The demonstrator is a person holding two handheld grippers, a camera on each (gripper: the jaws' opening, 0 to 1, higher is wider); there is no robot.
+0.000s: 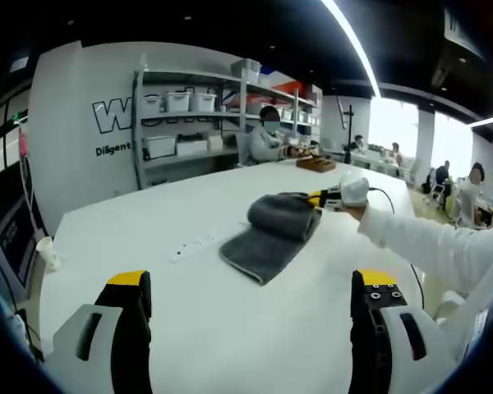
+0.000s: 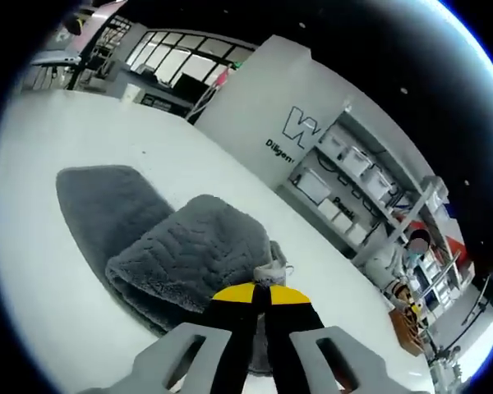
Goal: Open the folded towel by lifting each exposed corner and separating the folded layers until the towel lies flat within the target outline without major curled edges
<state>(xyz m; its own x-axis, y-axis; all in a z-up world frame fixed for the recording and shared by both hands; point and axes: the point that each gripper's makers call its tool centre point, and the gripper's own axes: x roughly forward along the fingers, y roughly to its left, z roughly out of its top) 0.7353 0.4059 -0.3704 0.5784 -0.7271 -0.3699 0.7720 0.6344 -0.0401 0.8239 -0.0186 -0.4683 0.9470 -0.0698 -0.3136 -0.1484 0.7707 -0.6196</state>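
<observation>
Pinching together at their yellow tips, the jaws of the right gripper (image 2: 254,297) are closed on a small pale tag or edge at the near side of the dark grey plush towel (image 2: 181,250), right where its upper layer bulges up in a thick roll. From the left gripper view the same towel (image 1: 273,230) sits near the middle of the white tabletop (image 1: 148,246), with the right gripper (image 1: 324,198) at its far end, held by a hand in a white sleeve (image 1: 427,242). The left gripper (image 1: 255,328) hangs over bare table well short of the towel, jaws spread wide with nothing between them.

As for progress, I judge the unfolding barely begun: one flat layer spreads out on the table, but the rolled upper part is still doubled over it. No target outline can be made out on the table. Peeling the layers apart, spreading and smoothing all remain.
</observation>
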